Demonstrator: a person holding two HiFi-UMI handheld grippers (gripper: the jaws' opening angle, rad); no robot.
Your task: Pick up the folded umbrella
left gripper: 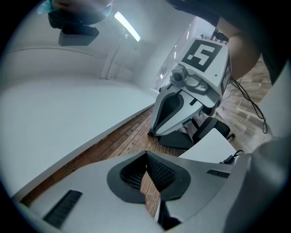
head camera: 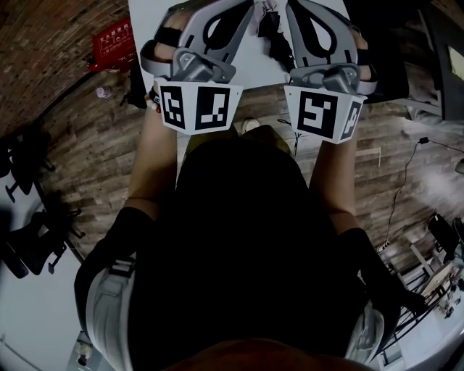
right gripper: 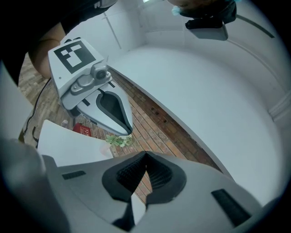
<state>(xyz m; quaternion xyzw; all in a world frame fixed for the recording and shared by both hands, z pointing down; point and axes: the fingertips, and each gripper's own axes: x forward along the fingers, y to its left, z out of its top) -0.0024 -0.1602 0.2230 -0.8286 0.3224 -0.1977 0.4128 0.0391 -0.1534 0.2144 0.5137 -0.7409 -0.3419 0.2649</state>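
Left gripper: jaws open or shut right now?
Shut. On the left gripper, the dark pads meet at their tips with nothing between them; only wood floor shows behind.

Head view: left gripper [head camera: 206, 18] and right gripper [head camera: 319, 18] both run off the top edge, so their tips are cut off. Dark thing [head camera: 274, 32] between them on the white table [head camera: 145, 22] is cut by the same edge and too dark to name. Right gripper view: small red item [right gripper: 82, 129] beside the left gripper and a green clump [right gripper: 119, 140] at its tip, both too small to tell.
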